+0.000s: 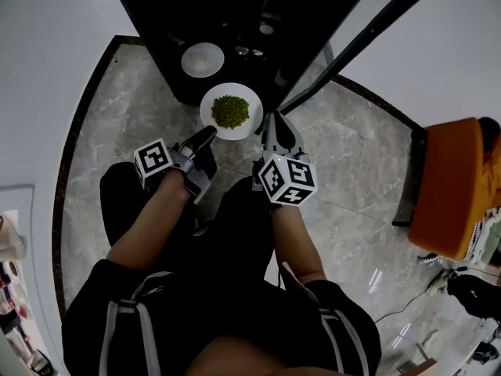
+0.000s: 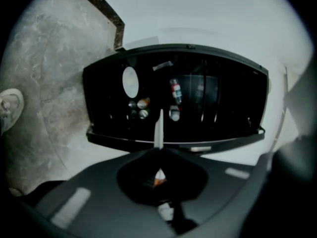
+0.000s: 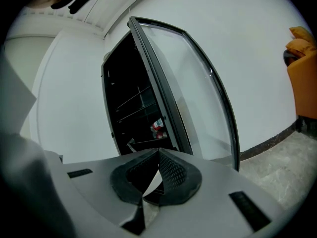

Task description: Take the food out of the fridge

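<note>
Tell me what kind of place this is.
Probably a corner of a home or office pantry rather than a full kitchen. A black fridge stands with its glass door open against white walls. The marble-look floor is polished, and an orange chair is nearby.

Flat, cool room light, and a fridge that reads as a black hole in all three views.

From my head the pale walls [image 1: 47,69] and grey stone floor [image 1: 352,178] are evenly lit, with small glints on the floor at lower right. The fridge [image 1: 235,22] interior is nearly black. Only a white bowl [image 1: 203,59] and the plate [image 1: 229,111] catch light. Every view bends hard at the edges, and both gripper views have black corners. The body of my left hand-held gripper [image 2: 159,150] is soft and smeared close up, and the shelves beyond it are dim. The glass door [image 3: 198,93] looks washed pale, and the near surfaces of my right hand-held gripper [image 3: 158,153] are out of focus.
</note>
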Action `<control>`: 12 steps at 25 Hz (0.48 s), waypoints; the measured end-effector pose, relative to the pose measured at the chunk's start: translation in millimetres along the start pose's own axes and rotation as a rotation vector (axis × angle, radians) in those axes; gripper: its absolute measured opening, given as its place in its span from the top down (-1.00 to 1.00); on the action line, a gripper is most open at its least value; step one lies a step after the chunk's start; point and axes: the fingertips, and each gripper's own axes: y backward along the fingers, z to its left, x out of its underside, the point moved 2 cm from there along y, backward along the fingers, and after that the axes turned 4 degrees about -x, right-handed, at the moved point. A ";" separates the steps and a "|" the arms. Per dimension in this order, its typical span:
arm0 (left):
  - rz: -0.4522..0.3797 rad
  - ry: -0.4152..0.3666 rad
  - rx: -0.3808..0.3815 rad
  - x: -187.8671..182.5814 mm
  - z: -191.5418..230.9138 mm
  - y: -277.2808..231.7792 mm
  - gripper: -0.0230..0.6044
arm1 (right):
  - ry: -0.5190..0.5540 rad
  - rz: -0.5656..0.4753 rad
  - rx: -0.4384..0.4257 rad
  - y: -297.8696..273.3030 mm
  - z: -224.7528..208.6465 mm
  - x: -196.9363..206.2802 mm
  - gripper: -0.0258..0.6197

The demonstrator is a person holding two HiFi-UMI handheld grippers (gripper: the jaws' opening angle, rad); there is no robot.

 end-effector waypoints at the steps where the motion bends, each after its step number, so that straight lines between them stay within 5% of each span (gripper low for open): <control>1: 0.003 0.001 0.015 -0.7 -7.5 2.7 0.91 | 0.004 -0.001 0.008 -2.2 -1.4 -1.7 0.92; 8: 0.033 0.021 0.133 -21.1 -78.6 36.3 0.91 | 0.022 0.038 0.021 -15.7 17.5 -23.9 0.92; 12: 0.053 0.012 0.121 -32.3 -142.0 67.0 0.91 | 0.038 0.043 0.012 -12.6 61.7 -84.3 0.92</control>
